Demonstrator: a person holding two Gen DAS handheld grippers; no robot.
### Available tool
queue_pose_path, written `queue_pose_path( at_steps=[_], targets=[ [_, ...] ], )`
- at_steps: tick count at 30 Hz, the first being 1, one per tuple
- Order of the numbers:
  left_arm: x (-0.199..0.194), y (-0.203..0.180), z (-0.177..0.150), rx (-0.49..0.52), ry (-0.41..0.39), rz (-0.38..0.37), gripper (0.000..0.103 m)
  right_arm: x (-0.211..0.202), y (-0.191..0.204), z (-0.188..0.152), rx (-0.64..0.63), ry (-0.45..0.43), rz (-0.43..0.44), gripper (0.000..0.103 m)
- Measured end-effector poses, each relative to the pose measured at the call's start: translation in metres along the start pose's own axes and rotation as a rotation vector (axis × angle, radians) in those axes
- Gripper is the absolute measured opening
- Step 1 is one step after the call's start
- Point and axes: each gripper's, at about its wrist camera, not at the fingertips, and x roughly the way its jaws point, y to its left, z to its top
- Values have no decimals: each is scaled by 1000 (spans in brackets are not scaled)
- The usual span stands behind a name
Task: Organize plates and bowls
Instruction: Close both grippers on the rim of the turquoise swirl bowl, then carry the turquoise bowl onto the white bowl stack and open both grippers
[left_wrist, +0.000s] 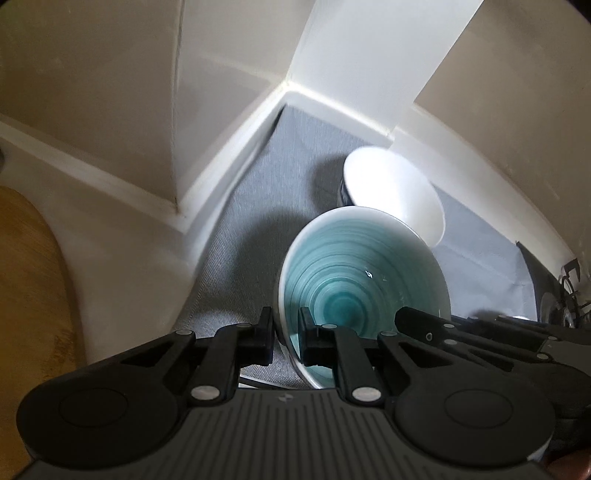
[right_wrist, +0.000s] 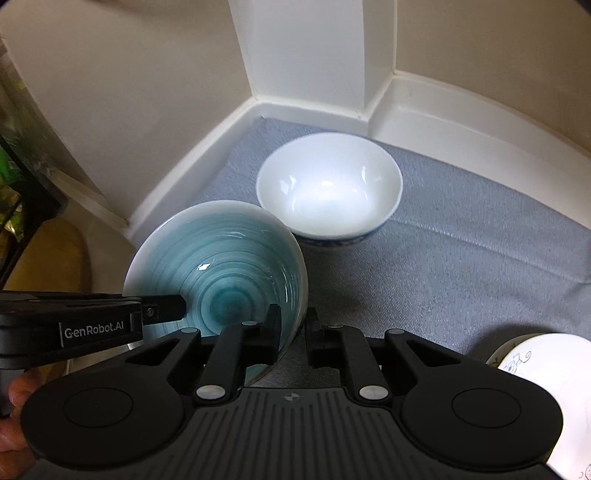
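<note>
A teal-swirl bowl (left_wrist: 354, 273) (right_wrist: 221, 266) with a white rim is held above a grey mat (left_wrist: 258, 221) (right_wrist: 461, 240). My left gripper (left_wrist: 286, 332) is shut on its left rim, one finger inside and one outside. My right gripper (right_wrist: 293, 332) is shut on its right rim the same way. The right gripper also shows in the left wrist view (left_wrist: 424, 325), and the left gripper in the right wrist view (right_wrist: 162, 314). A white bowl with a blue-patterned outside (left_wrist: 391, 192) (right_wrist: 328, 188) stands on the mat just beyond the teal bowl.
The mat lies in a corner bounded by white skirting (right_wrist: 192, 162) and a white post (right_wrist: 303, 51). A white patterned dish (right_wrist: 535, 369) sits at the lower right. A wooden surface (left_wrist: 26, 280) lies at the left. Dark metal objects (left_wrist: 565, 295) stand at the right edge.
</note>
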Motion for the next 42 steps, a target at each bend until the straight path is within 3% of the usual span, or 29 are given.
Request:
queue_pose_path(
  at_steps=[19, 33, 42],
  targets=[
    [-84, 2, -40, -4, -101, 4, 14, -65, 24, -20, -47, -100, 48, 14],
    [-107, 8, -93, 4, -63, 20, 15, -88, 44, -70, -76, -60, 69, 14],
    [-95, 3, -116, 30, 1, 35, 17, -78, 38, -90, -64, -16, 53, 13]
  ],
)
